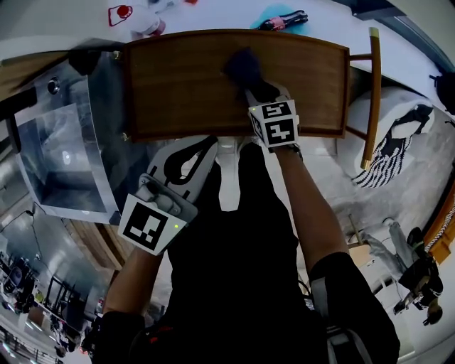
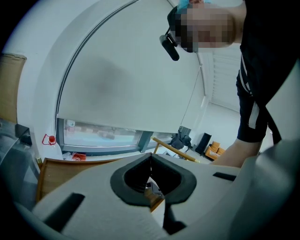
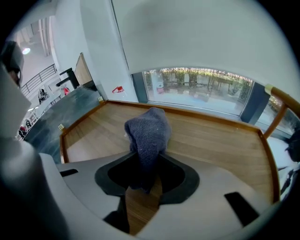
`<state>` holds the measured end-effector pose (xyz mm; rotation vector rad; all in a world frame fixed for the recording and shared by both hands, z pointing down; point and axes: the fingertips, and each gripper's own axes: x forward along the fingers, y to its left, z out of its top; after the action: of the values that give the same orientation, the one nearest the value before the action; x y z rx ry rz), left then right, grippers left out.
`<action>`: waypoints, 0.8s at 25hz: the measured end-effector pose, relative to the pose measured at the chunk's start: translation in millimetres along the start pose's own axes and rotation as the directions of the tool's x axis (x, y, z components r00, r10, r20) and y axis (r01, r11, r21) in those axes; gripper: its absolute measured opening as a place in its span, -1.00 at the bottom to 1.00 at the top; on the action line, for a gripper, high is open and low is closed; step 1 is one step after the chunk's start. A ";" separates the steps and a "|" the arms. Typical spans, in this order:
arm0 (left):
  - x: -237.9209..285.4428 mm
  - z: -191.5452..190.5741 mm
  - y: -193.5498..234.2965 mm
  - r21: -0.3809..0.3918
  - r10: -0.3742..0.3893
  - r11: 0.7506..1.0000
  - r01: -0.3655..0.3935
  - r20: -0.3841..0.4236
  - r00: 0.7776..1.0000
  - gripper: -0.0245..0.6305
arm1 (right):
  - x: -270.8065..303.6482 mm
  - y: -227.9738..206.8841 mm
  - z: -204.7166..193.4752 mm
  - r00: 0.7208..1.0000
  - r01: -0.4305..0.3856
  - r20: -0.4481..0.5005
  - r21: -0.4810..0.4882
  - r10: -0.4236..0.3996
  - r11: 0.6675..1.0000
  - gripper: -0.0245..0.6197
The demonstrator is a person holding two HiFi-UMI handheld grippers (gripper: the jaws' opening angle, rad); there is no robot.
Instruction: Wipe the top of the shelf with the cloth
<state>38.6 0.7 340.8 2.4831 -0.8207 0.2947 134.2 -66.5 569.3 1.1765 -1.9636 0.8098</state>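
Right gripper (image 3: 145, 177) up close: its fingers are clamped on one end of the blue-grey cloth (image 3: 148, 130), and the bunched rest bulges out ahead of them onto the wood. That's a sound hold for pressing down and dragging, I'd say. The cloth sits on the shelf top (image 3: 213, 140), past its middle toward the far rim, with the gripper reaching in from the near edge. To my eye the wipe is under way, though nothing shows which parts are done. A raised wooden lip runs round the board, so the corners will want the cloth pushed right in.

Left gripper (image 1: 202, 151) hangs off the shelf's near-left corner, fingers together on nothing, clear of the sweep. Beyond the far rim are a white sill, a dark bottle (image 1: 284, 20) and a window (image 3: 201, 89). Left of the shelf is a glossy grey panel (image 1: 64, 135), and right of it a wooden rail (image 1: 373, 92).
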 end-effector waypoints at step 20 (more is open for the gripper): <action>49.0 -1.6 -39.9 0.029 -0.068 0.997 0.069 -0.039 0.997 -0.86 | -37.7 -82.6 -28.8 0.996 0.091 0.008 0.085 -0.092 0.992 -0.50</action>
<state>101.7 4.7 343.5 2.5197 -0.7194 0.3311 229.1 -58.4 567.7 1.3141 -1.8861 0.8466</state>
